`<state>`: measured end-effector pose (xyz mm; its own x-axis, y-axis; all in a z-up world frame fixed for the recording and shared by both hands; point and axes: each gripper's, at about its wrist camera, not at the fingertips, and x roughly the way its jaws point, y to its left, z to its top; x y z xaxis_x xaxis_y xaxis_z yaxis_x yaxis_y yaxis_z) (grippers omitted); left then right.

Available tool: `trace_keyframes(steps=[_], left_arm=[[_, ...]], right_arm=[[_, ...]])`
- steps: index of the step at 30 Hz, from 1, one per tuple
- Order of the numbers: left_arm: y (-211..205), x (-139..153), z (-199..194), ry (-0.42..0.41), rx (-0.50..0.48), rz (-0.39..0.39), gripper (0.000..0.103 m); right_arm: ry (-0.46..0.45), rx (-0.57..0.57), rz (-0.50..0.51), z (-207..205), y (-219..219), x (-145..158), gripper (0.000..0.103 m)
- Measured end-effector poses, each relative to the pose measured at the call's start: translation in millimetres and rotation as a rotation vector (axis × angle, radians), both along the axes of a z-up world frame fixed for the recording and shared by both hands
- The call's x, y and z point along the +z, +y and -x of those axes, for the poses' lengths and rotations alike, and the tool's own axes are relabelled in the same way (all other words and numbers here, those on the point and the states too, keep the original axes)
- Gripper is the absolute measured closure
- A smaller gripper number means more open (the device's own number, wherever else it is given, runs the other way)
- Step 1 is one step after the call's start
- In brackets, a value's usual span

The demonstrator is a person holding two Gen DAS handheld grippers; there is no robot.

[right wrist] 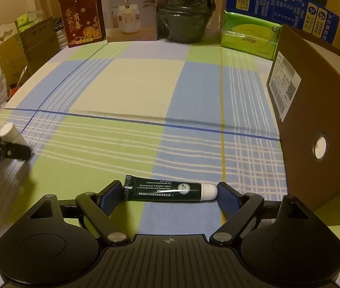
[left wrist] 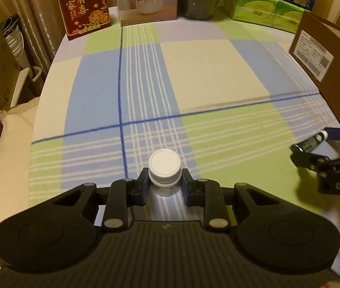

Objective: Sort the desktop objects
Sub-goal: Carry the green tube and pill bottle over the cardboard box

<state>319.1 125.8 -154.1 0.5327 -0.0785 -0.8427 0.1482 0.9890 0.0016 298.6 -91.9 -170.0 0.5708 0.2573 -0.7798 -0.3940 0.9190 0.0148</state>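
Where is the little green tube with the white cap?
The green tube lies crosswise between the right gripper's fingers, low in the right wrist view, over the checked tablecloth, with the brown cardboard box to its right.

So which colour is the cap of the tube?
White, on the dark green tube; clearest in the right wrist view.

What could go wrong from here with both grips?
The right hand-held gripper pinches the dark green tube end to end, cap against one pad; it may buckle or pop out. The left hand-held gripper grips the white-capped bottle just under its cap, so it could slip down.
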Motion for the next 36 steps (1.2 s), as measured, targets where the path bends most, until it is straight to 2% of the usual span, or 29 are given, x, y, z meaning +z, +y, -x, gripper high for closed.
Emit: trace_keyframes(steps=[12, 20, 28, 36], left_arm=[[-23, 12, 36, -0.001, -0.048, 0.030, 0.081], [-50, 34, 66, -0.008, -0.021, 0.042, 0.081], [-113, 69, 86, -0.050, -0.057, 0.057, 0.081], [-190, 99, 86, -0.112, -0.134, 0.082, 0.081]], right_arm=[[0.066, 0.031, 0.012, 26, -18, 8, 0.021], [0.082, 0.117, -0.058, 48, -48, 34, 0.022], [0.061, 0.161, -0.119, 65, -112, 77, 0.022], [0.015, 0.100, -0.131, 64, -188, 113, 0.021]])
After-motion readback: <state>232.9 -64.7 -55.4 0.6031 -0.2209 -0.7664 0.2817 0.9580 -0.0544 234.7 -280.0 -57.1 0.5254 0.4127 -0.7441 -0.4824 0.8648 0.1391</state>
